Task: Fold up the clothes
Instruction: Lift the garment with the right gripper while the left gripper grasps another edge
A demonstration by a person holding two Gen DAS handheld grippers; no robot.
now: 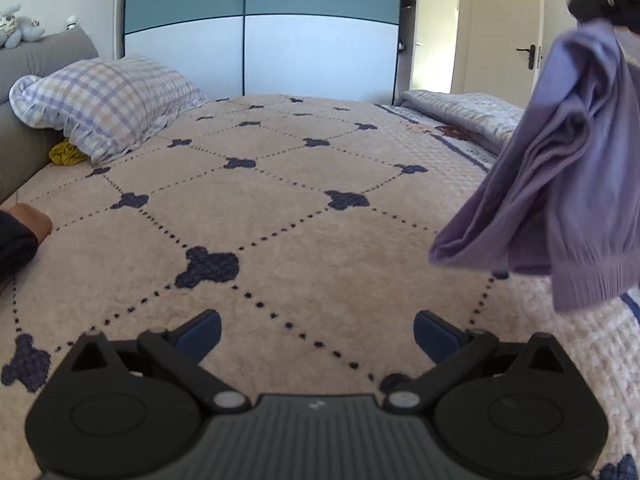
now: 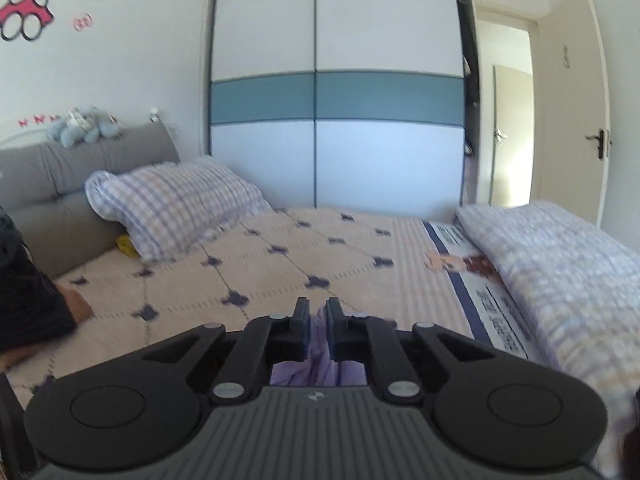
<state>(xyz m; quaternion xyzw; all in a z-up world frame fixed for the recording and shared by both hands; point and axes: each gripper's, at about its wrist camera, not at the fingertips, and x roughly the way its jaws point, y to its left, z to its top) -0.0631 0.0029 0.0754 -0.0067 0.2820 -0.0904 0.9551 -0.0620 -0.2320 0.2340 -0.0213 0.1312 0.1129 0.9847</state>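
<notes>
A purple garment (image 1: 560, 184) hangs bunched in the air at the right of the left wrist view, above the bed. My right gripper (image 2: 318, 320) is shut on this purple garment (image 2: 316, 372), whose folds show between and under its fingers; in the left wrist view that gripper is a dark shape at the top right (image 1: 600, 4). My left gripper (image 1: 316, 336) is open and empty, low over the beige patterned blanket (image 1: 280, 216), to the left of the hanging garment.
A checked pillow (image 1: 104, 116) and a yellow item (image 1: 66, 154) lie at the grey headboard (image 1: 24, 92) on the left. A folded quilt (image 2: 560, 264) lies along the bed's right side. A wardrobe (image 2: 336, 96) stands behind. A person's arm (image 1: 20, 236) rests at the left.
</notes>
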